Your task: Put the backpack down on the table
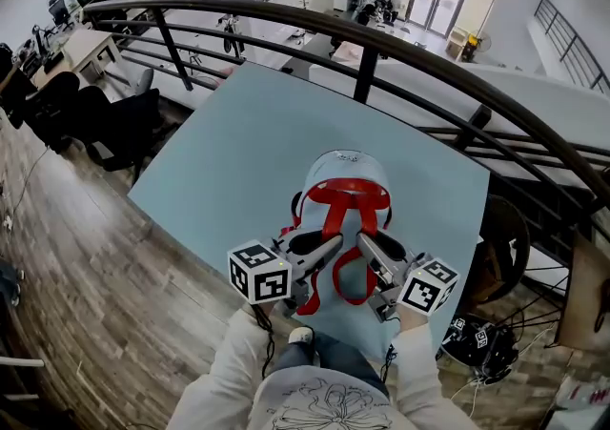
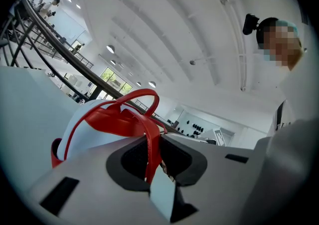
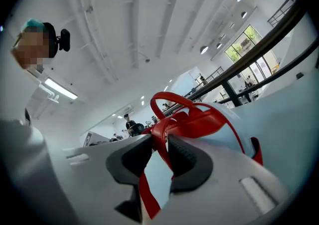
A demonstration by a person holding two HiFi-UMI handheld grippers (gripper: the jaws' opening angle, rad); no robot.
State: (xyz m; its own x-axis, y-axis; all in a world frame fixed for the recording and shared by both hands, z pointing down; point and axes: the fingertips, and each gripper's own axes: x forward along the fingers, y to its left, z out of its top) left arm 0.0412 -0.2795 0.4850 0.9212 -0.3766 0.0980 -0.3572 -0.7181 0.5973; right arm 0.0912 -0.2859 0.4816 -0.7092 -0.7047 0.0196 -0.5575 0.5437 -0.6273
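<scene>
A light blue backpack [image 1: 345, 174] with red shoulder straps [image 1: 333, 216] lies flat on the pale blue table [image 1: 238, 142], straps up, near the front edge. My left gripper [image 1: 331, 245] reaches in from the left. One red strap [image 2: 151, 141] runs through the narrow gap between its jaws, which stand slightly apart. My right gripper [image 1: 366, 245] comes in from the right with a wider gap, and the other strap [image 3: 160, 154] hangs loosely between its pads. The bag's body [image 2: 82, 124] [image 3: 234, 121] rises just beyond both sets of jaws.
A curved dark railing [image 1: 381, 42] runs behind the table's far edge. Wooden floor [image 1: 86, 266] lies to the left, with desks and chairs [image 1: 67, 85] further off. The table's front edge is right at my body, cables and gear [image 1: 481, 342] to its right.
</scene>
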